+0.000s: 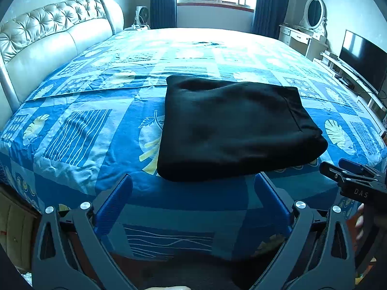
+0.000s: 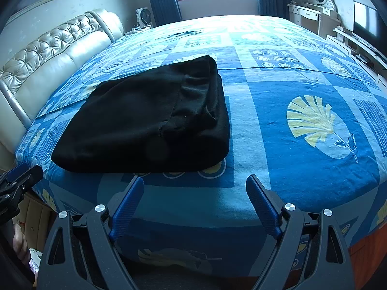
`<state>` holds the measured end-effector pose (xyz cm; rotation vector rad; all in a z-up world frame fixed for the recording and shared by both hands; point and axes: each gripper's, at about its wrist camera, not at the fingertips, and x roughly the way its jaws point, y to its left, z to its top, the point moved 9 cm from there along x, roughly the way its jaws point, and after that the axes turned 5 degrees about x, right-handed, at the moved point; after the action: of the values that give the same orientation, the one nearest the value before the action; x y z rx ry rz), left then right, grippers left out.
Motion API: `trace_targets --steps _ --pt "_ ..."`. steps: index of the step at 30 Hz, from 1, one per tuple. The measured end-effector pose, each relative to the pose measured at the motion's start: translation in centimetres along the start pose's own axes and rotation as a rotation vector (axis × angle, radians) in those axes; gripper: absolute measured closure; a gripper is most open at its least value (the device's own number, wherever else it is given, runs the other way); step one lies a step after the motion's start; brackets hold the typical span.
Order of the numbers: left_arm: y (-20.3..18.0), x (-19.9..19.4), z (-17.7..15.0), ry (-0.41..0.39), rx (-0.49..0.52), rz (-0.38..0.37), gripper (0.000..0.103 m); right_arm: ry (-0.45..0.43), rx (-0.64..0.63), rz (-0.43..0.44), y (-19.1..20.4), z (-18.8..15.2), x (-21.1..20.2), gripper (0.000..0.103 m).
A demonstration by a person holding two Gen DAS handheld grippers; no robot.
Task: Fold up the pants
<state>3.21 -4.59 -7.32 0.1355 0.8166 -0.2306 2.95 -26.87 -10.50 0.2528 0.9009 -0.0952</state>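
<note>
The black pants (image 1: 232, 125) lie folded into a thick, roughly rectangular bundle on the bed, flat and at rest, with nothing touching them. In the left wrist view the bundle fills the centre, its rounded folded edge at about 4 o'clock (a seam runs just inside it). In the right wrist view it sits toward 10 o'clock, gathered layers stacked along its right side.

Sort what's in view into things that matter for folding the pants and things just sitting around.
Job:
black pants, folded on the bed
left claw, open
right claw, open

Bystanders:
headboard
fan
dressing table
television
</note>
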Motion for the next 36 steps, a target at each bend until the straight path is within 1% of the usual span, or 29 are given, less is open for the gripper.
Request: trace_targets --steps 15,36 --pt "0.27 0.13 -0.07 0.003 -0.004 0.017 0.003 0.002 -0.008 0.001 0.28 -0.16 0.02 0.018" --pt "0.11 0.32 -0.37 0.018 0.003 0.017 0.003 0.008 -0.02 0.004 0.65 -0.44 0.12 0.018"
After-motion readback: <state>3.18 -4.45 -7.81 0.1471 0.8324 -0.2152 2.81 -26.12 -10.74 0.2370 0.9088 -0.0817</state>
